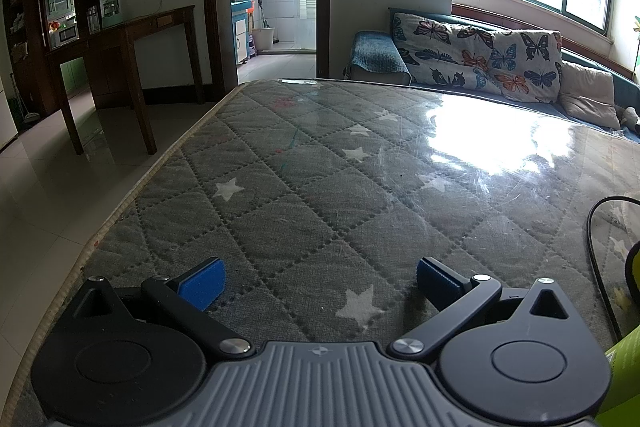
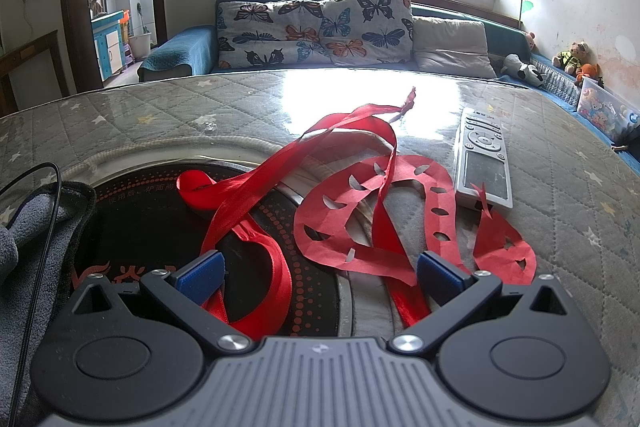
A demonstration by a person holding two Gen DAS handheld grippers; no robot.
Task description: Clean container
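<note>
My left gripper (image 1: 320, 285) is open above the bare quilted star-pattern table cover (image 1: 304, 163), with nothing between its blue pads. My right gripper (image 2: 320, 279) is open too, low over a round black cooktop (image 2: 140, 219) set into the table. A red satin ribbon (image 2: 256, 187) loops across the cooktop and runs between the right fingers. Red cut paper strips (image 2: 360, 211) with small holes lie just ahead of the right finger. A grey cloth (image 2: 36, 227) lies on the cooktop's left side. No container is clearly visible.
A grey remote control (image 2: 484, 159) lies to the right of the paper. A black cable (image 1: 596, 251) and a yellow-green object (image 1: 628, 355) sit at the left view's right edge. A sofa with butterfly cushions (image 2: 316, 27) runs behind the table, and a dark wooden desk (image 1: 132, 39) stands at far left.
</note>
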